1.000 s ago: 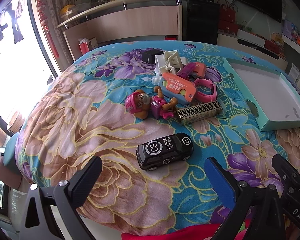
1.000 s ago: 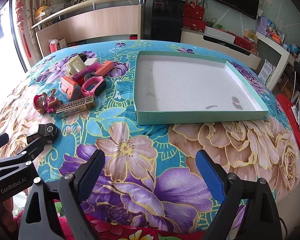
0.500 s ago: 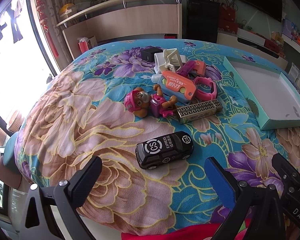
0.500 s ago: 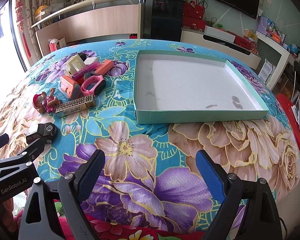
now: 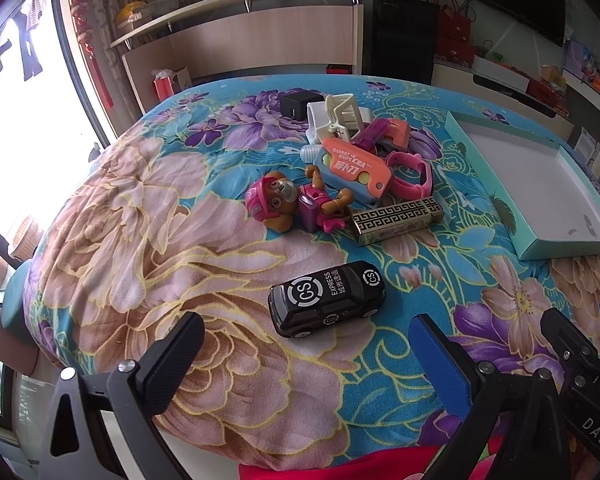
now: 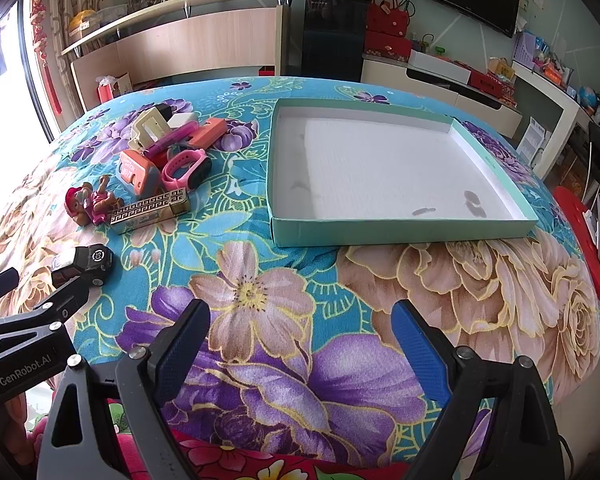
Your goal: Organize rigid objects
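Note:
A black toy car (image 5: 327, 298) lies on the floral cloth just ahead of my open, empty left gripper (image 5: 306, 346); it also shows in the right wrist view (image 6: 85, 263). Beyond it lie a pink puppy figure (image 5: 296, 204), a gold patterned box (image 5: 398, 221), an orange carrot-knife toy (image 5: 352, 170), a pink watch (image 5: 414, 174) and a white clip (image 5: 338, 116). A shallow teal box lid (image 6: 400, 236) with a white inside sits ahead of my open, empty right gripper (image 6: 300, 340).
The round table's near edge runs just under both grippers. A black adapter (image 5: 298, 103) lies behind the toy pile. A wooden counter and shelves stand behind the table, and a window is at the left. The left gripper's body shows in the right wrist view (image 6: 24, 344).
The left gripper has edged slightly forward toward the black car. The right gripper has barely moved.

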A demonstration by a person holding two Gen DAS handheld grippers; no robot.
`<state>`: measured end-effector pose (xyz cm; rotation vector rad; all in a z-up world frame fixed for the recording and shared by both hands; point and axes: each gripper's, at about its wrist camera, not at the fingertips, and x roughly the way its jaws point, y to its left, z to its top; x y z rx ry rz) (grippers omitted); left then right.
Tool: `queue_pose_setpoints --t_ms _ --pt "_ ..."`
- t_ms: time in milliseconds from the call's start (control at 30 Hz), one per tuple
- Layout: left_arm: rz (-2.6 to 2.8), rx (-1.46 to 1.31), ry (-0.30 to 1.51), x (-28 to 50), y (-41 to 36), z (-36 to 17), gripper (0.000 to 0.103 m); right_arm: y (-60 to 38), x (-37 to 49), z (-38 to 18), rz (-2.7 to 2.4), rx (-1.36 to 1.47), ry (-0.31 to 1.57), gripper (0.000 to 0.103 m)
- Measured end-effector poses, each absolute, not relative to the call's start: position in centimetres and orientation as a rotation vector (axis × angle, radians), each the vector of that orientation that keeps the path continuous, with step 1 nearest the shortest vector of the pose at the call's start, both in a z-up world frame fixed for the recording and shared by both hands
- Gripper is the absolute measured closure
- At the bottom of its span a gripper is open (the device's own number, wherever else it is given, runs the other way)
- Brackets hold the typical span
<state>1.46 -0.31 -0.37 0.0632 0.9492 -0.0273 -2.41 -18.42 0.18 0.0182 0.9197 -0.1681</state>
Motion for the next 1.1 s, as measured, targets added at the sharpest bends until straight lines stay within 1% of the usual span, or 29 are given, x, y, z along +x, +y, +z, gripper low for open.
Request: queue_pose_setpoints --t_ms 267,333,467,500,533,633,733,933,1100 --pt "-0.077 0.003 0.991 2.7 0.9 -0.6 0.0 -17.2 -2.0 1.8 -0.093 -0.019 0.885 0.011" --pt "-0.091 0.012 1.006 3.2 0.8 -0.9 0.004 -16.8 -1.6 1.7 -0.066 -0.024 0.892 0.011" --pt "-0.113 0.023 1.049 4.1 0.3 -1.9 0.006 -17.0 -0.6 1.3 -0.049 -0.005 0.92 0.011" --pt "-0.118 0.025 1.057 4.4 0.1 -2.1 0.008 -17.1 -0.3 1.3 -0.047 0.005 0.925 0.011" --pt "-0.121 0.028 1.063 4.6 0.0 -2.3 0.014 -17.2 -0.1 1.3 -0.044 0.013 0.928 0.011" --pt "-0.137 0.03 1.087 5.2 -0.3 -2.7 0.023 -17.3 0.9 1.2 -0.031 0.023 0.936 0.011" --pt "-0.149 0.024 1.075 5.3 -0.3 -2.5 0.026 -17.1 1.9 1.3 -0.011 0.022 0.934 0.011" --pt "-0.176 0.016 1.063 5.3 -0.3 -2.3 0.026 -16.3 3.9 1.2 0.035 0.036 0.935 0.011" --pt "-0.154 -0.037 1.048 5.6 1.1 -2.1 0.026 -15.4 5.4 1.1 0.076 0.031 0.933 0.011"
